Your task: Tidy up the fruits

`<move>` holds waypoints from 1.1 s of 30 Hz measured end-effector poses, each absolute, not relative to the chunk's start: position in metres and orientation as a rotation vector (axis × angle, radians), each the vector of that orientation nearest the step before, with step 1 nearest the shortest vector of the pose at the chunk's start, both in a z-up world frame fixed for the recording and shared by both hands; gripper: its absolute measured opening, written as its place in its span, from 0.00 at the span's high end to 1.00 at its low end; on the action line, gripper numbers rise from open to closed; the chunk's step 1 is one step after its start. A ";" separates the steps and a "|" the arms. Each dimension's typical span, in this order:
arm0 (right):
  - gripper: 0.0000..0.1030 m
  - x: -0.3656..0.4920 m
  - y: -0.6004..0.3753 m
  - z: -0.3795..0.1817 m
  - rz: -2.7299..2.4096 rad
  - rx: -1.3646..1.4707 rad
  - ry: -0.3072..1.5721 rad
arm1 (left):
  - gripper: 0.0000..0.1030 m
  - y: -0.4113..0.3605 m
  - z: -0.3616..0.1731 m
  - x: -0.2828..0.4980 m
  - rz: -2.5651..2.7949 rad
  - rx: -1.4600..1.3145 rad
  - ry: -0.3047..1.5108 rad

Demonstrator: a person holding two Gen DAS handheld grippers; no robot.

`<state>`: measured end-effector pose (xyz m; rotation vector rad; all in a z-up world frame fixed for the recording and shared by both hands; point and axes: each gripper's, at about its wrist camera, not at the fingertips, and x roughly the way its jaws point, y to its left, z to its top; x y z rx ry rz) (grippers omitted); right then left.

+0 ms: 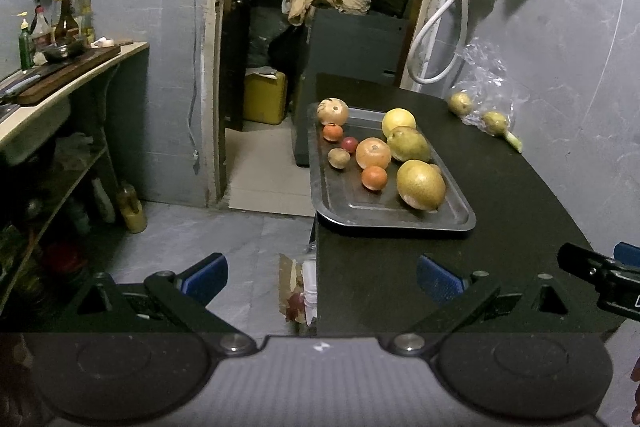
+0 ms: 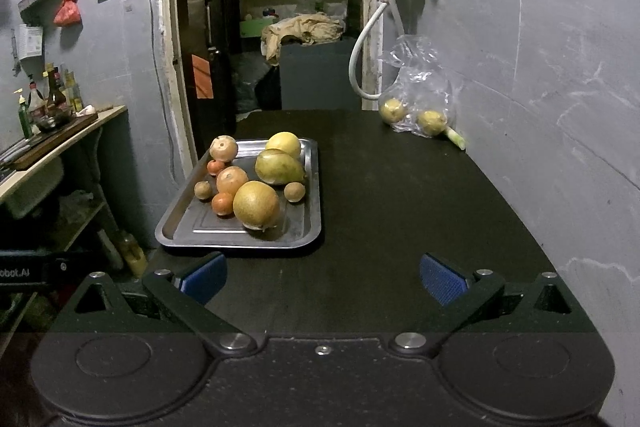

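— Both tongs sit nearest me, spread wide and holding nothing: left gripper [image 1: 322, 279], right gripper [image 2: 323, 279], low over the black table [image 2: 400, 227].

— Which step?

— I'd say the start; nothing is gripped. Next I must reach forward to the metal tray [image 2: 176, 227] at the table's left edge.

— And the fruit?

— The big pear-shaped fruit [image 2: 278, 167] lies lengthwise, narrow end pointing right. Farther back, two small fruits sit in a plastic bag [image 2: 416, 83].

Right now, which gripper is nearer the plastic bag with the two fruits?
Right. The right gripper is over the table, with the plastic bag ahead, slightly right. The left gripper hangs by the table's left edge, with the bag far across.
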<state>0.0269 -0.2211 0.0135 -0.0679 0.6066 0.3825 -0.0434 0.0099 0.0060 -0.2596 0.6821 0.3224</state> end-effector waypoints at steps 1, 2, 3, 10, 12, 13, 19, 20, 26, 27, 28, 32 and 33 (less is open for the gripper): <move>0.01 0.025 -0.222 0.013 0.384 -0.068 0.606 | 0.00 0.010 0.006 -0.045 0.324 -0.260 0.682; 0.01 0.024 -0.223 0.013 0.386 -0.067 0.605 | 0.00 0.009 0.006 -0.047 0.326 -0.260 0.681; 0.01 0.023 -0.223 0.012 0.387 -0.067 0.606 | 0.00 0.009 0.006 -0.048 0.327 -0.260 0.680; 0.01 0.016 -0.231 0.012 0.379 -0.063 0.602 | 0.00 0.005 0.004 -0.053 0.326 -0.265 0.686; 0.01 0.015 -0.232 0.010 0.378 -0.064 0.607 | 0.00 0.004 0.003 -0.055 0.323 -0.264 0.687; 0.01 0.015 -0.233 0.009 0.378 -0.065 0.610 | 0.00 0.003 0.002 -0.057 0.322 -0.265 0.688; 0.01 0.009 -0.236 0.005 0.375 -0.078 0.613 | 0.00 -0.001 -0.005 -0.063 0.322 -0.270 0.694; 0.01 0.009 -0.236 0.004 0.374 -0.080 0.610 | 0.00 -0.001 -0.006 -0.063 0.322 -0.269 0.692; 0.01 0.007 -0.236 0.002 0.386 -0.096 0.597 | 0.00 -0.004 -0.008 -0.067 0.326 -0.257 0.671; 0.01 0.006 -0.235 0.002 0.387 -0.099 0.596 | 0.00 -0.004 -0.008 -0.067 0.326 -0.254 0.669; 0.01 0.006 -0.235 0.003 0.387 -0.101 0.595 | 0.00 -0.005 -0.008 -0.066 0.327 -0.251 0.667; 0.01 0.006 -0.234 0.002 0.387 -0.103 0.598 | 0.00 -0.006 -0.007 -0.067 0.323 -0.235 0.656; 0.01 0.006 -0.234 0.002 0.387 -0.104 0.599 | 0.00 -0.006 -0.006 -0.067 0.321 -0.232 0.654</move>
